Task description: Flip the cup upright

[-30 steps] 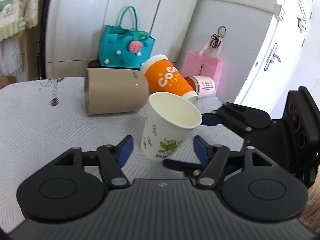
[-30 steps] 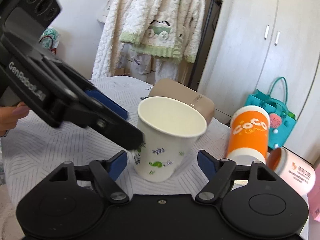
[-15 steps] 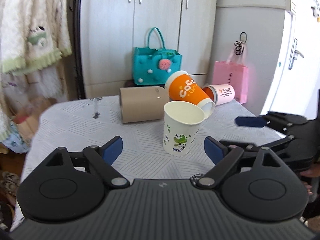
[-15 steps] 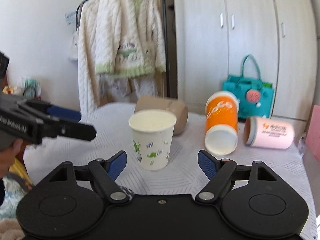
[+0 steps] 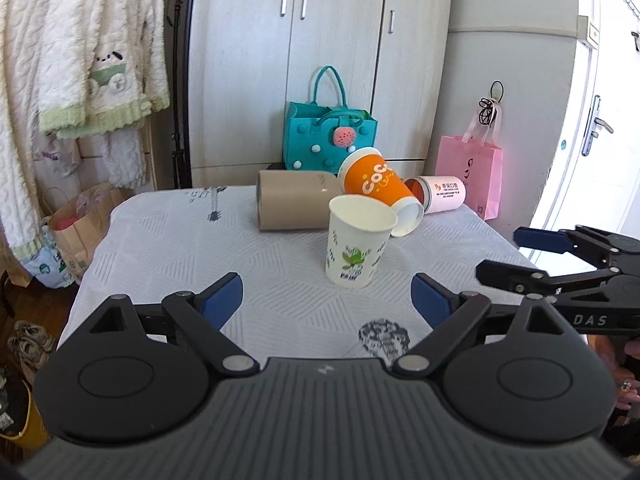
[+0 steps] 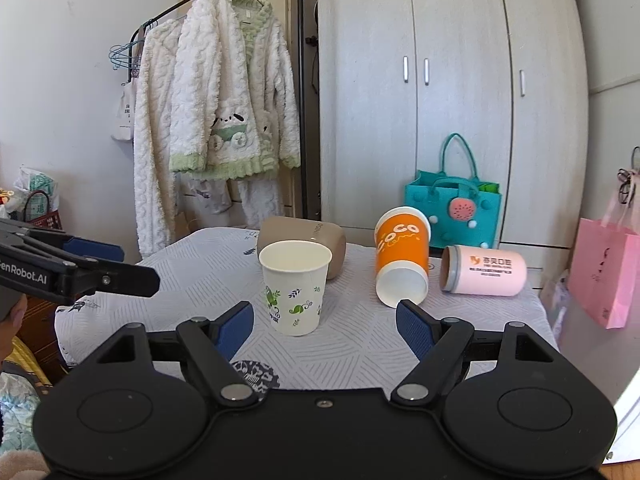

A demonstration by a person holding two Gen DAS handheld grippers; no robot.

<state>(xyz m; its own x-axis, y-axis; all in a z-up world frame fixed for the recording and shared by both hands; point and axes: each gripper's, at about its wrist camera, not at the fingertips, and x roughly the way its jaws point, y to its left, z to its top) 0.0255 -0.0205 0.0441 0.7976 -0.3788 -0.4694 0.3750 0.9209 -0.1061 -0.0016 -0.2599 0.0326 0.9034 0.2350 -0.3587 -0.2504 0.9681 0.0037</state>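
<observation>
The white leaf-print cup [image 5: 357, 241] stands upright, mouth up, near the middle of the tabletop [image 5: 168, 256]. Both the left tongs [image 5: 327, 298] and the right tongs [image 6: 325, 326] are released, spread wide, grasping nothing, and drawn clear on the near side. Behind the cup lie a tan cylinder [image 5: 297, 205], an orange cup [image 5: 380, 190] and a pink cup [image 5: 440, 194], all on their sides.

On the table [image 6: 360, 344]: one upright white paper cup [image 6: 295, 288]. Behind it lie three containers on their sides: one tan cylinder [image 6: 304, 242], one orange cup [image 6: 401, 256], one pink canister [image 6: 484, 270]. Beyond the table: two bags, one teal [image 6: 452, 208], one pink [image 6: 604, 272].
</observation>
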